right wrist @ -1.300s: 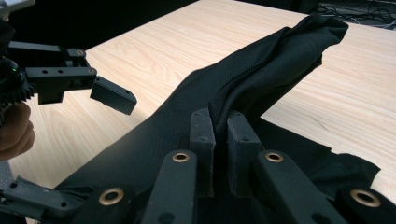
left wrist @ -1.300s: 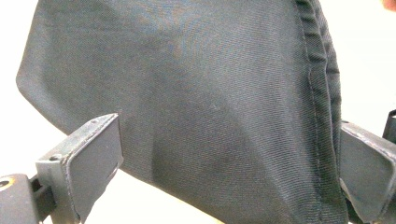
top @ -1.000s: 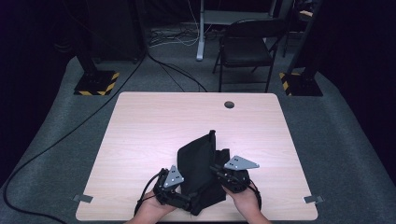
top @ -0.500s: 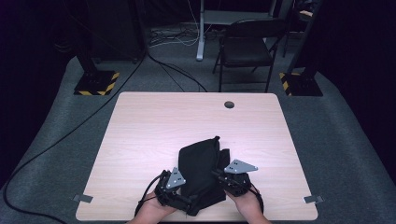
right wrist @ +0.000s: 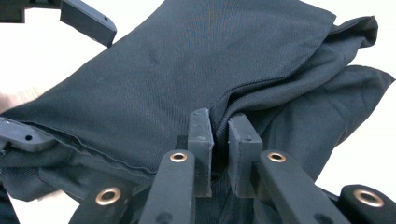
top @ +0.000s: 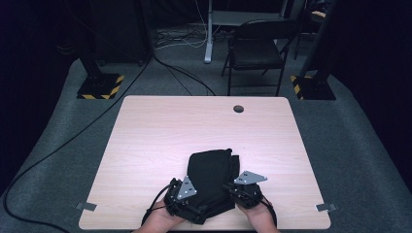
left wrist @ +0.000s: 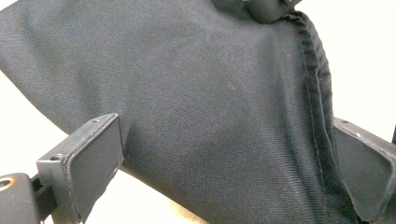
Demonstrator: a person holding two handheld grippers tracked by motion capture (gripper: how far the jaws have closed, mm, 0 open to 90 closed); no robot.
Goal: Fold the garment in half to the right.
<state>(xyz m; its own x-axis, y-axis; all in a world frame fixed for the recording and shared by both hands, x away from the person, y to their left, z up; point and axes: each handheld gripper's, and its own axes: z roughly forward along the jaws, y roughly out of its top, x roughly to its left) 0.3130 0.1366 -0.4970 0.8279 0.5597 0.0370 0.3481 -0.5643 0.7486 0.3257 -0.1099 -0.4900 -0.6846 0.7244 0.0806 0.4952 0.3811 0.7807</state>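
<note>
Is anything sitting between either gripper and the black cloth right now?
Nothing visible. The right gripper is already shut on a fold of the black cloth. The left gripper has its jaws spread wide with the cloth between them.

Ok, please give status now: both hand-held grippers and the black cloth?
Right hand-held gripper shut on black cloth edge. Left hand-held gripper open, cloth between jaws. Cloth folded on table. Nothing in the way.

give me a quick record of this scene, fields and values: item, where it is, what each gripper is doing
item: black cloth, folded
place: near edge of the wooden table
right gripper: jaws pinched on a fold of the cloth
left gripper: jaws wide apart, cloth lying between them
hands: both at the near edge of the table
</note>
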